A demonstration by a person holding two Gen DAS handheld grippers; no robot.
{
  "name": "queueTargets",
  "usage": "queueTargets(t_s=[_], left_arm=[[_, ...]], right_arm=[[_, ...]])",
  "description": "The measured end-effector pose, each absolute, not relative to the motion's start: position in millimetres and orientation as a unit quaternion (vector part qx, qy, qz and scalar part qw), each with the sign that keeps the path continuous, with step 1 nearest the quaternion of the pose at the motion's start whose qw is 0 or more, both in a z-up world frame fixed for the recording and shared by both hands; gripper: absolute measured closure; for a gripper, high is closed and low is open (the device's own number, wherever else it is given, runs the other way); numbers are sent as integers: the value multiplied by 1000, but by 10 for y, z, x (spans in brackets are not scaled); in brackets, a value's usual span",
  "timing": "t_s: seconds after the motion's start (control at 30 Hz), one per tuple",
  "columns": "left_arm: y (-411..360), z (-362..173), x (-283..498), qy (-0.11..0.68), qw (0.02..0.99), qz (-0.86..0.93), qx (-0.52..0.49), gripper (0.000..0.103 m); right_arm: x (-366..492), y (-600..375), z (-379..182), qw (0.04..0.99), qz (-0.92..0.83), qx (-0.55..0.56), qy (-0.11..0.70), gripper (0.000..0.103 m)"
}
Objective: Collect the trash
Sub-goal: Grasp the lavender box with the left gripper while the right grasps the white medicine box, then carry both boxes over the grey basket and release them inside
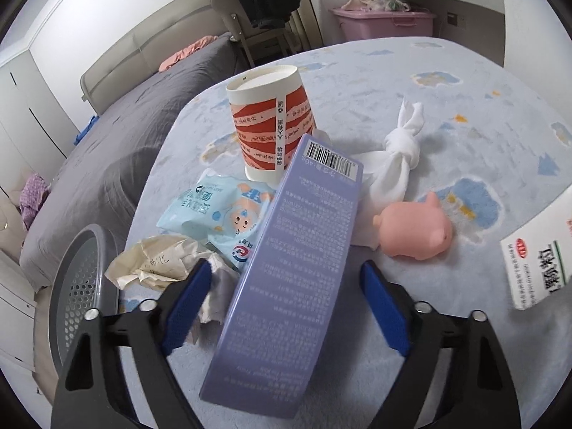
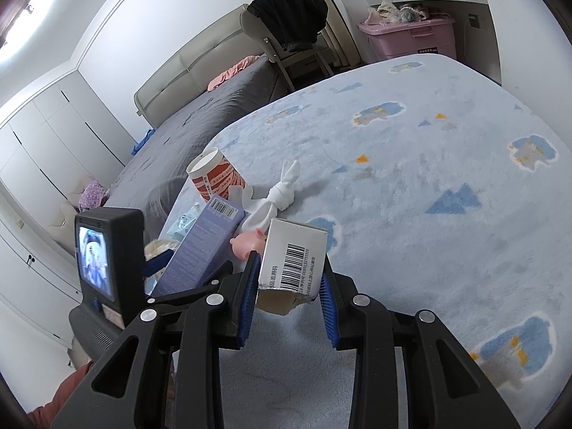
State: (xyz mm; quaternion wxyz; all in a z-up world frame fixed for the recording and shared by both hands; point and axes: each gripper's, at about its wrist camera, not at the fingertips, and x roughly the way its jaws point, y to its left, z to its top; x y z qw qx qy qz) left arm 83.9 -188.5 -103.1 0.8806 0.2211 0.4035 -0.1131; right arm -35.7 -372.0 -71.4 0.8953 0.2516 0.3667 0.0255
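A tall purple carton [image 1: 296,268] leans on the blue blanket between the fingers of my left gripper [image 1: 286,266]. Both blue pads stand a little off its sides, so the gripper is open around it. My right gripper [image 2: 291,261] is shut on a white medicine box [image 2: 293,261] with a barcode and a torn lower end, held just above the blanket. Behind the carton lie a red-and-white paper cup [image 1: 271,125], a pale blue wipes packet [image 1: 218,214] and crumpled brown paper [image 1: 157,261]. The left wrist view shows the white box [image 1: 540,268] at the right edge.
A grey perforated bin [image 1: 78,293] stands at the left beside the blanket's edge. A knotted white cloth [image 1: 393,157] and a pink pig toy [image 1: 414,228] lie right of the carton. Behind are a grey bed [image 1: 143,125], a chair [image 1: 257,18] and a pink storage box [image 1: 386,23].
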Motion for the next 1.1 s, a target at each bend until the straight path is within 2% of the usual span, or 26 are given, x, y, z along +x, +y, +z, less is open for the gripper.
queueTargets(t_s=[0.07, 0.17, 0.2, 0.23, 0.67, 1.1], left_arm=[[-1880, -1030, 858, 404, 881, -114, 218, 27], [-1848, -995, 868, 404, 883, -117, 210, 42], [-1840, -985, 865, 405, 882, -122, 206, 51], [-1833, -973, 856, 408, 881, -129, 202, 54], [-1563, -691, 532, 429, 875, -182, 127, 56], [-676, -352, 215, 399, 899, -159, 79, 56]], right_arm=[[-346, -3725, -729, 894, 25, 252, 369, 72], [-352, -3722, -729, 894, 26, 253, 369, 72], [-353, -3723, -730, 894, 26, 253, 368, 72], [-352, -3724, -731, 894, 26, 253, 368, 72], [-363, -3632, -697, 896, 17, 239, 373, 72], [-504, -3126, -553, 898, 18, 208, 388, 72]])
